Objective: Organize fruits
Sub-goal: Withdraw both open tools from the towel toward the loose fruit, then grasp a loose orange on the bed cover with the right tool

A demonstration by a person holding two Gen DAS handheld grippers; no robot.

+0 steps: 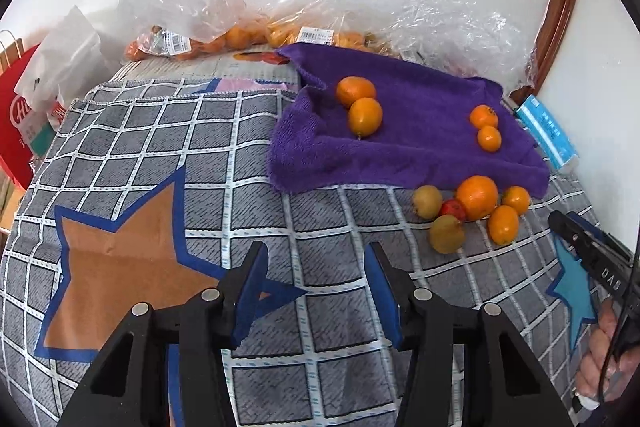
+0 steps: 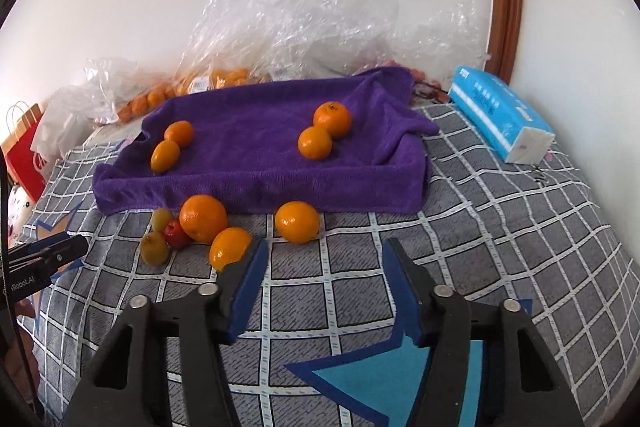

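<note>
Both the left gripper (image 1: 316,283) and the right gripper (image 2: 324,279) hang parted and empty above the grey checked quilt (image 1: 160,131). Four smooth orange citrus fruits sit paired by size on the plush purple towel (image 2: 256,147), probably sorted; a loose cluster of oranges, yellow-green fruits and something small and red (image 2: 176,233), perhaps an apple, waits just beside its front edge.

Each camera sits on its own gripper and looks forward and down over the checked cloth (image 1: 168,131) from near. The left view faces the purple towel (image 1: 416,131) from the left side – the right view faces it more straight. Both share the towel and the loose fruits (image 2: 204,223) before it.
</note>
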